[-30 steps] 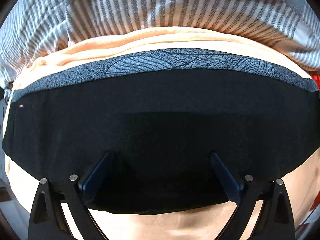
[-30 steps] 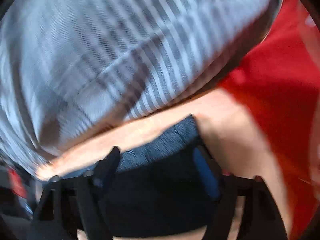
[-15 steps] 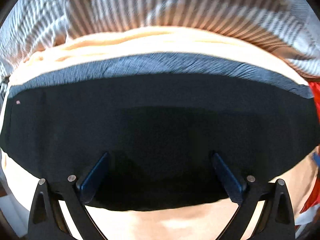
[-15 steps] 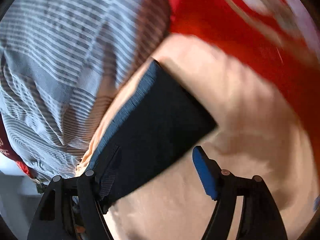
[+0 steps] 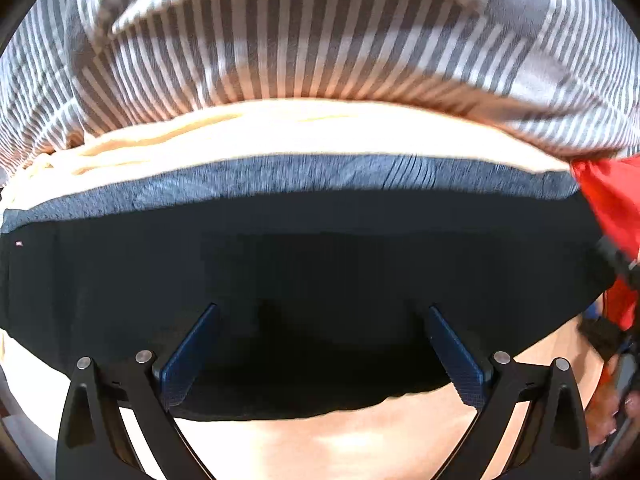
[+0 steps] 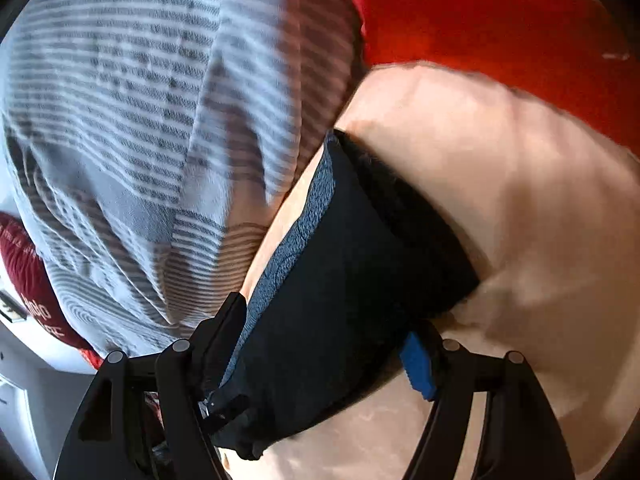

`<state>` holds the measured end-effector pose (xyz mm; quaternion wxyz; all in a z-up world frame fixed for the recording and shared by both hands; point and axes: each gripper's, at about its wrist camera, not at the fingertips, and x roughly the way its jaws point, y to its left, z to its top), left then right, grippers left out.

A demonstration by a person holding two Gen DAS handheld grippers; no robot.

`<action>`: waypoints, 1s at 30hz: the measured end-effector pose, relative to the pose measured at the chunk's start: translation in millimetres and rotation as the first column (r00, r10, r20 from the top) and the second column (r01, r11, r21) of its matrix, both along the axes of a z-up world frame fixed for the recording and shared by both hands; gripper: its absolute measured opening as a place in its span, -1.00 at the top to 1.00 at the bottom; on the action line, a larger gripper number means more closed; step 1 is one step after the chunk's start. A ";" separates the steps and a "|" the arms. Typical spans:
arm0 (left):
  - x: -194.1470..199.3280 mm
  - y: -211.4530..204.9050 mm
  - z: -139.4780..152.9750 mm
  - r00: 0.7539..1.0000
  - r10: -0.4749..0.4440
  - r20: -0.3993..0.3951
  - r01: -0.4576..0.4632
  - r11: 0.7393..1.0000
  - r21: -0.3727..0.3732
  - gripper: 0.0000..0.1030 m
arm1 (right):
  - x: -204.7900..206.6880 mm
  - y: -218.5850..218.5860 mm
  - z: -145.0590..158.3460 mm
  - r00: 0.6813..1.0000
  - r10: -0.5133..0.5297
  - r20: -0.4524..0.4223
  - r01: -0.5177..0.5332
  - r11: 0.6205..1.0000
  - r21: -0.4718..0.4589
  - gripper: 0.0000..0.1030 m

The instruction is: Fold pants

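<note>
Your left gripper points down over the folded black pants, jaws spread wide, pads clear of the cloth. The pants lie flat on the peach sheet, blue-grey waistband toward the striped blanket. Your right gripper straddles one end of the pants, jaws wide, having just narrowed slightly; whether its pads press the fabric cannot be told.

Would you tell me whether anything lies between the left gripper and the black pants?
Nothing visible does. The left gripper hangs over the folded pants with its jaws wide apart and only bare dark cloth between and ahead of them. The striped fabric lies beyond the waistband, out of the way.
</note>
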<state>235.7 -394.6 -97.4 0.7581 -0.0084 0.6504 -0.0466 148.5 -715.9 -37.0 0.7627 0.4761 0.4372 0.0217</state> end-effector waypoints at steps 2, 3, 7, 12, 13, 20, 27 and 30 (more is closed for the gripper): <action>7.7 -1.2 11.0 0.999 0.019 0.032 -0.019 1.000 -0.001 -0.98 | 0.6 -2.1 -14.9 1.000 -0.014 -0.027 0.016 0.999 0.046 -0.42; 14.2 -3.7 13.8 0.999 0.026 0.045 -0.026 1.000 0.000 -0.98 | 4.3 -0.7 -19.0 0.999 -0.029 -0.028 0.030 0.998 0.060 -0.28; 36.1 -13.1 16.9 0.995 0.044 0.090 -0.046 0.999 0.022 -0.98 | 19.3 -2.2 -27.0 0.999 -0.013 -0.044 0.020 0.988 0.155 0.64; 54.6 -18.0 7.9 0.993 0.034 0.114 -0.039 0.999 0.037 -0.48 | 23.7 4.9 -13.5 0.998 0.056 -0.002 -0.056 0.990 0.132 0.73; 53.5 -6.9 6.1 0.995 0.028 0.093 -0.032 0.999 0.039 -0.16 | 24.3 6.0 -12.3 0.998 0.064 0.004 -0.064 0.989 0.134 0.73; 38.8 -29.4 -4.3 0.979 -0.130 0.157 0.110 0.985 0.132 -0.04 | 18.4 13.6 8.6 0.996 0.078 0.050 -0.084 0.986 0.144 0.74; 23.9 30.7 40.8 0.988 -0.094 0.125 0.093 0.996 0.015 -0.04 | 22.0 71.7 74.1 0.977 0.188 0.102 -0.185 0.982 -0.039 0.74; 10.9 72.1 58.9 0.989 -0.098 0.113 0.099 0.995 -0.004 -0.04 | 29.4 121.8 103.4 0.955 0.276 0.106 -0.254 0.950 -0.180 0.74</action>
